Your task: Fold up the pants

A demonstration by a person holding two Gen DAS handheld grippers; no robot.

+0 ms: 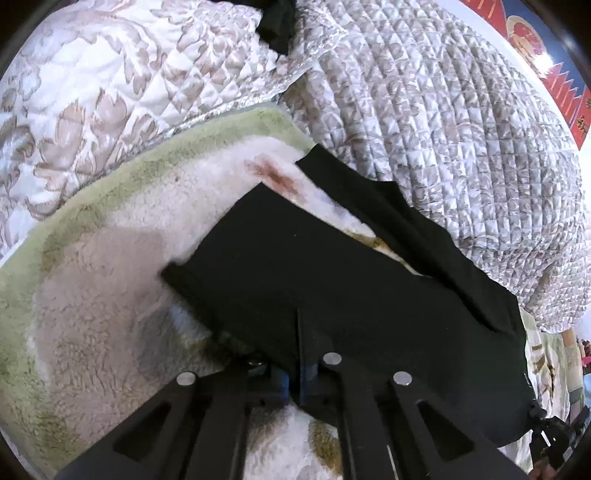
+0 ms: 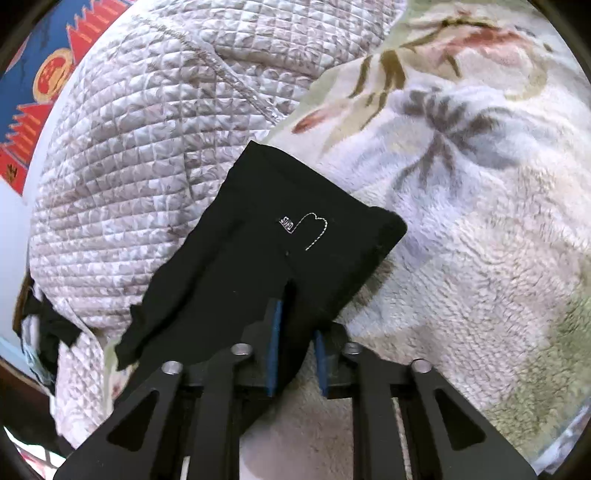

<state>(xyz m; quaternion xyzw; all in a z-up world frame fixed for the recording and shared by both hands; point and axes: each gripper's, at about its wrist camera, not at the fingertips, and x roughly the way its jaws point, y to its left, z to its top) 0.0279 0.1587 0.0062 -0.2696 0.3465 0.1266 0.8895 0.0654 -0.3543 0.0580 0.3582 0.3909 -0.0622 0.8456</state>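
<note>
- Left wrist view, nearest: the left gripper (image 1: pixel 293 384) has its blue-padded fingers (image 1: pixel 282 386) drawn close together, pinching an edge of the black pants (image 1: pixel 295 273).
- Just beyond, the pants spread out from the pinch as a flat dark panel, with a second layer or leg running off to the right toward the other gripper, glimpsed at the lower right edge.
- Under them lies a fluffy white blanket (image 1: pixel 103 280) with a green border and a reddish mark.
- Farther off, a quilted bedspread (image 1: pixel 443 122) with a beige leaf pattern; a dark garment (image 1: pixel 275 26) sits at the top.
- Right wrist view, nearest: the right gripper (image 2: pixel 297 354) clamps a bunched edge of the pants between its blue pads (image 2: pixel 274 347).
- Beyond the fingers, the fabric hangs lifted, showing a small stitched logo (image 2: pixel 304 229) and white lettering.
- Behind, the floral fleece blanket sits to the right and the quilted bedspread to the left.
- Farthest, a red and blue wall hanging (image 2: pixel 40 92).
</note>
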